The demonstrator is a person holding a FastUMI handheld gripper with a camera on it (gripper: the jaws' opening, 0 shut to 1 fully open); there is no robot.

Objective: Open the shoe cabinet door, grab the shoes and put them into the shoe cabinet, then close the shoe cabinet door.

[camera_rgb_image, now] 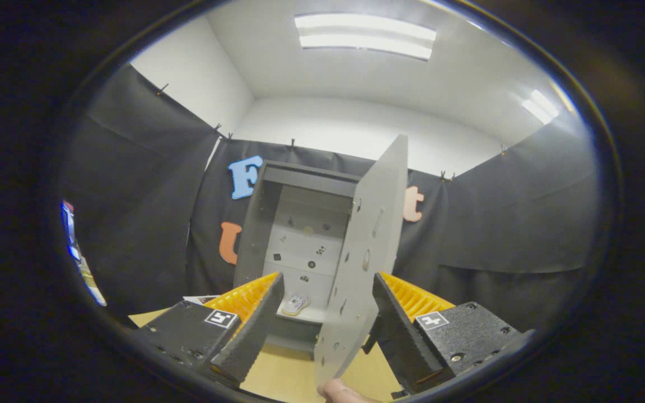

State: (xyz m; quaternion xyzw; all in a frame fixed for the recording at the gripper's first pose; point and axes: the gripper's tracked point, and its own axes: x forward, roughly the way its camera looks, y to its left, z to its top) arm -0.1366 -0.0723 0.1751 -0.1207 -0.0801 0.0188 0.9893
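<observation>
A tall grey shoe cabinet (pixel 300 235) stands against the cloth wall, boxy, with pale flat shelves inside. A small light shoe (pixel 295 304) lies on its lowest shelf, beyond the fingers. The gripper (pixel 322 319) is spread wide, holding nothing. The smooth flat door (pixel 367 252), dotted with holes, hangs open between the fingers, nearer the right one.

- The booth is lit brightly by ceiling light panels (pixel 365 36), which are slightly blown out.
- Straight lines are bowed by fisheye distortion.
- The shoe cabinet (pixel 300 246) interior is softly shadowed.
</observation>
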